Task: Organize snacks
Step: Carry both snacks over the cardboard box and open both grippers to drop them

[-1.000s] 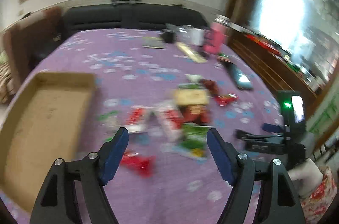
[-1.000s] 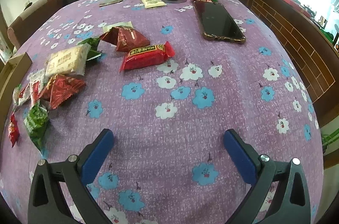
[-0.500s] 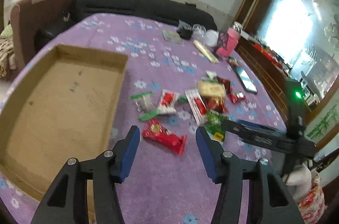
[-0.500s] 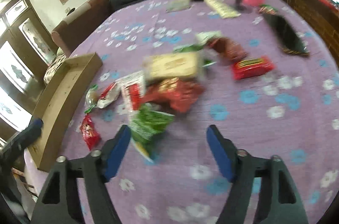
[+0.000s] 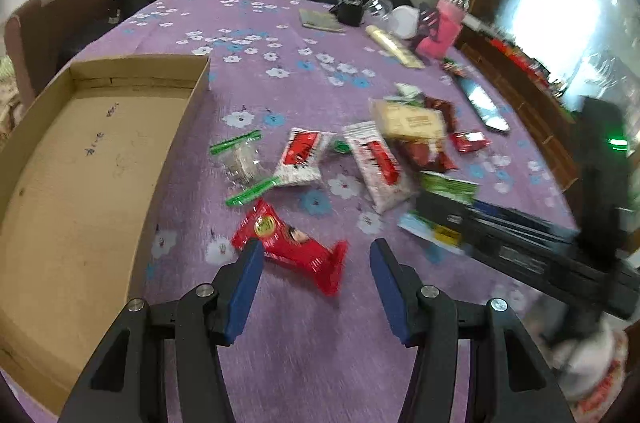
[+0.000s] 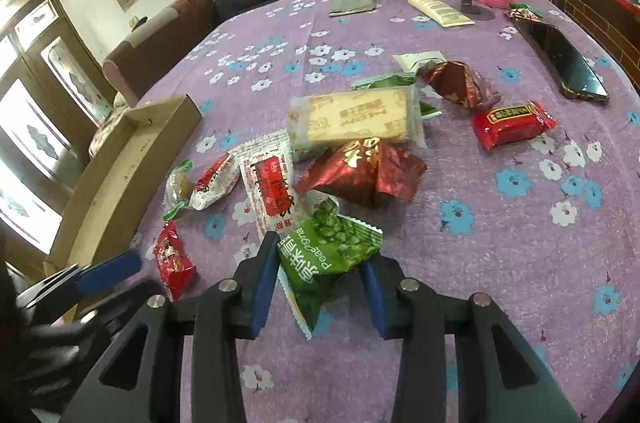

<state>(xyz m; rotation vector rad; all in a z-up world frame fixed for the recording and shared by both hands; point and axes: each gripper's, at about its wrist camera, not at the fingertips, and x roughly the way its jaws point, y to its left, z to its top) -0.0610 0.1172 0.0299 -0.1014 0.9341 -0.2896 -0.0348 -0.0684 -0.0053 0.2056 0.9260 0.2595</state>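
Showing only rightward: green pea packet (image 6: 326,255) text.

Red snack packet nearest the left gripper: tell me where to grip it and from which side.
Grip the red snack packet across its narrow middle, coming down from above. It lies flat on the purple tablecloth, long axis running diagonally away from the cardboard box, so the left gripper, whose open jaws already flank its near part, probably needs a slight turn to span the short width rather than the crimped ends.
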